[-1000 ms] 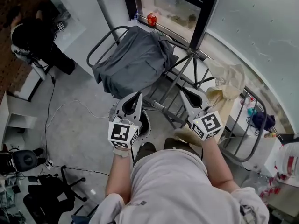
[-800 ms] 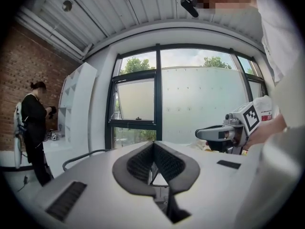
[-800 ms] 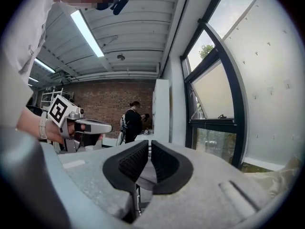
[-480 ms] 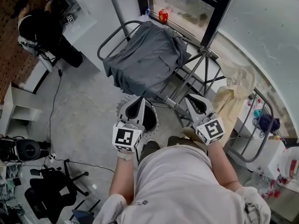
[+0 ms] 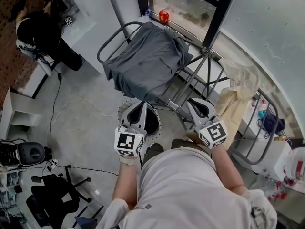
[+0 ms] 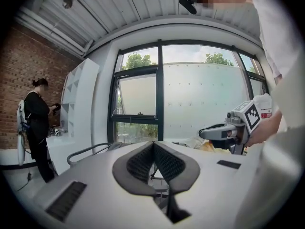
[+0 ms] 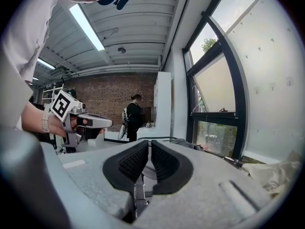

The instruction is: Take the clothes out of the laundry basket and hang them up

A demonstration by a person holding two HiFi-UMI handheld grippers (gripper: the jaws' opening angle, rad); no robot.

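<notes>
A dark grey garment lies spread over the left wing of a metal drying rack. A beige garment hangs on the rack's right side and shows as a beige garment in the right gripper view. The round perforated laundry basket stands on the floor below the rack, mostly hidden under my left gripper. That gripper is shut and empty, as the left gripper shows in its own view. My right gripper hovers by the rack's centre bars, shut with nothing in it, seen too as the right gripper.
A person stands at a white desk at the far left. A red can sits on the windowsill. An office chair and a floor cable are on the left. Bottles stand beyond the rack's right end.
Both grippers have sunk a little and drawn back toward my body, still side by side. The left one now sits over the basket. Their jaws have not changed.
</notes>
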